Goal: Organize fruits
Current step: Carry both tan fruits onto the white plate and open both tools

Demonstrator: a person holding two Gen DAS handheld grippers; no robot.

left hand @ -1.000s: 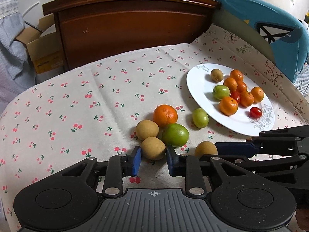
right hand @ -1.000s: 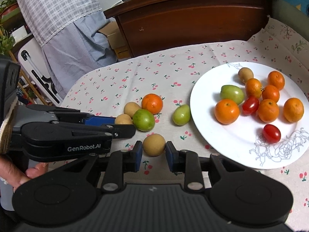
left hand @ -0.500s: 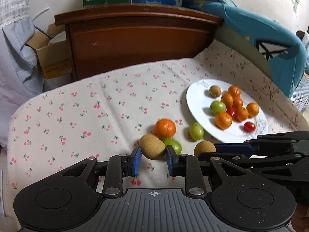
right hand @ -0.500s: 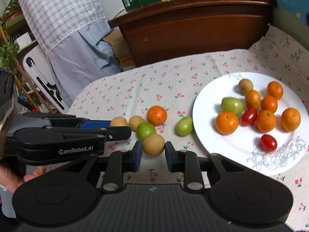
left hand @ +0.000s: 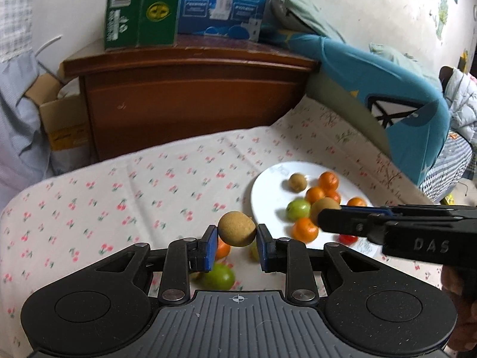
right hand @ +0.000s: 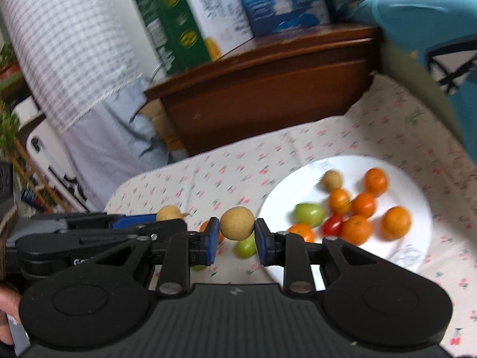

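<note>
My left gripper (left hand: 235, 243) is shut on a tan round fruit (left hand: 237, 228) and holds it above the cloth. My right gripper (right hand: 234, 240) is shut on another tan round fruit (right hand: 237, 223), also lifted; it shows in the left wrist view (left hand: 323, 208) over the plate's near edge. The white plate (left hand: 268, 191) holds oranges (left hand: 304, 229), a green fruit (left hand: 298, 209), a tan fruit (left hand: 297, 182) and red tomatoes (right hand: 332, 224). On the cloth below the grippers lie a green fruit (left hand: 219, 277), an orange (left hand: 223, 250) and a small green fruit (right hand: 246, 247).
The flowered tablecloth (left hand: 134, 191) covers the table. A brown wooden cabinet (left hand: 190, 95) with boxes (left hand: 140, 9) on top stands behind it. A blue cushion (left hand: 387, 89) lies at the right, past the plate.
Both grippers have risen with their tan fruits, off the cloth. The right gripper has moved toward the plate; the views now look more level across the table.
</note>
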